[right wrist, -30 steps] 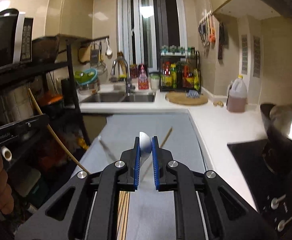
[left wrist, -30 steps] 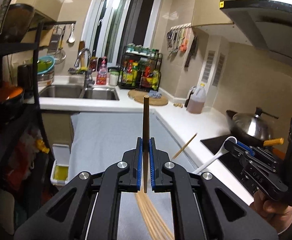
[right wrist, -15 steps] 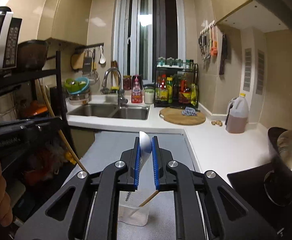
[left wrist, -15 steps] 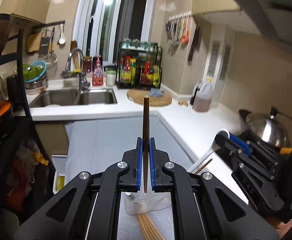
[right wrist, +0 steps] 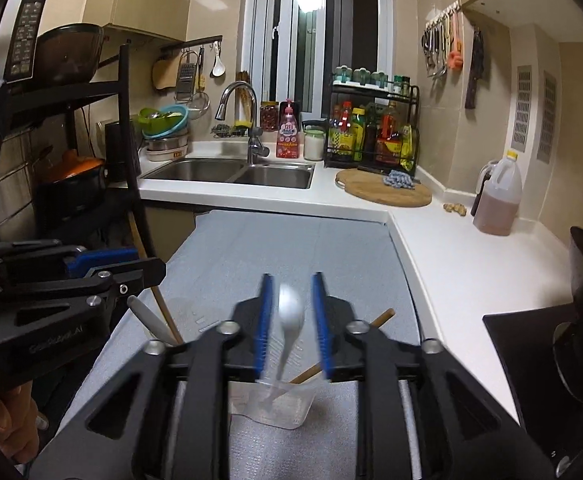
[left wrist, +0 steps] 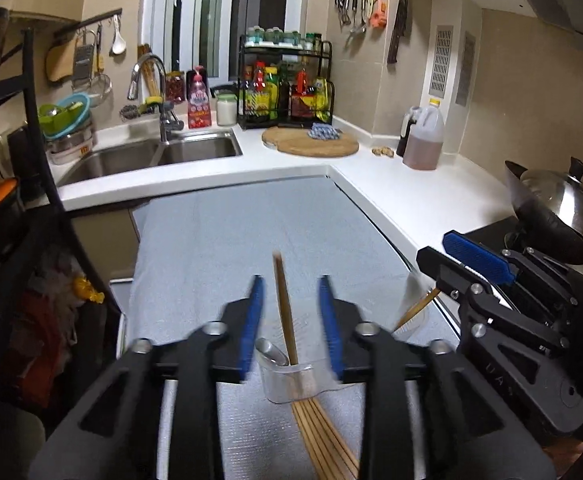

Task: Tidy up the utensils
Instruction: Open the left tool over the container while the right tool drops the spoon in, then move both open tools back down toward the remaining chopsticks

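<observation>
Claws [left wrist: 289, 324] spread; chopstick [left wrist: 284, 308] upright (slightly tilted).

Wooden chopstick [left wrist: 284, 308] in a clear plastic cup [left wrist: 287, 382], glossy white spoon [right wrist: 289, 322], on a matt grey textured mat [left wrist: 211, 248]

We find open grey mat [left wrist: 243, 240] ahead; two clear cups [left wrist: 289, 384] [right wrist: 279, 404] and loose chopsticks [left wrist: 323, 440] crowd the near bench.

Chopstick [left wrist: 284, 312] in left cup [left wrist: 291, 380]; spoon [right wrist: 289, 320] in right cup [right wrist: 275, 406].
</observation>
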